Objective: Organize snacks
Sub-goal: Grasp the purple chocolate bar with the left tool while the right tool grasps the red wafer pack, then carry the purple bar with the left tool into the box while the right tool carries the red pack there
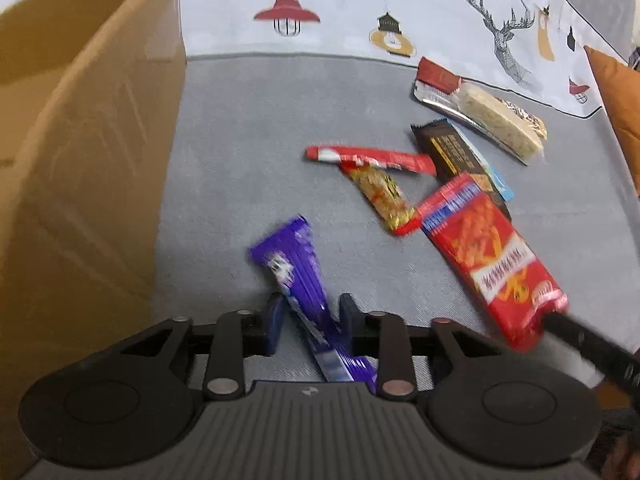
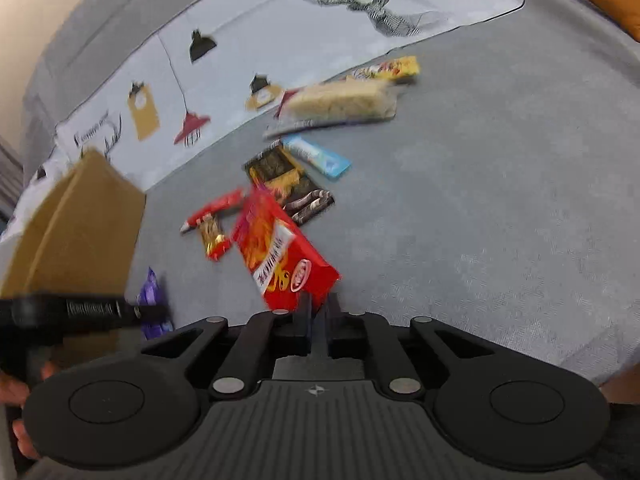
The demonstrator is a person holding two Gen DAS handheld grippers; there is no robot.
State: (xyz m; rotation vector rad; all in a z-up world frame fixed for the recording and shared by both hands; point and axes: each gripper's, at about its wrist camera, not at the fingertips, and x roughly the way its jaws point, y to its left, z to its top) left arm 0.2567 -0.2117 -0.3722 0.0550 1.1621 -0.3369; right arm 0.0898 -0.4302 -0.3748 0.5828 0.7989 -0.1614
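Observation:
My left gripper (image 1: 310, 320) is shut on a purple snack packet (image 1: 296, 280), held above the grey sofa seat (image 1: 248, 152); the packet also shows in the right wrist view (image 2: 150, 292). My right gripper (image 2: 318, 308) is shut on the corner of a red snack box (image 2: 280, 252), lifted off the seat; the box also shows in the left wrist view (image 1: 488, 256). On the seat lie a red stick packet (image 1: 372, 156), a red-gold packet (image 1: 384, 196), a black packet (image 1: 452, 152) and a pale cracker pack (image 1: 500, 120).
A cardboard box (image 1: 80, 160) stands at the left, also seen in the right wrist view (image 2: 80, 224). A printed white cloth (image 1: 360, 4) covers the sofa back. An orange cushion (image 1: 616, 96) sits at the right. A blue-white packet (image 2: 320, 156) and a yellow packet (image 2: 392, 68) lie further back.

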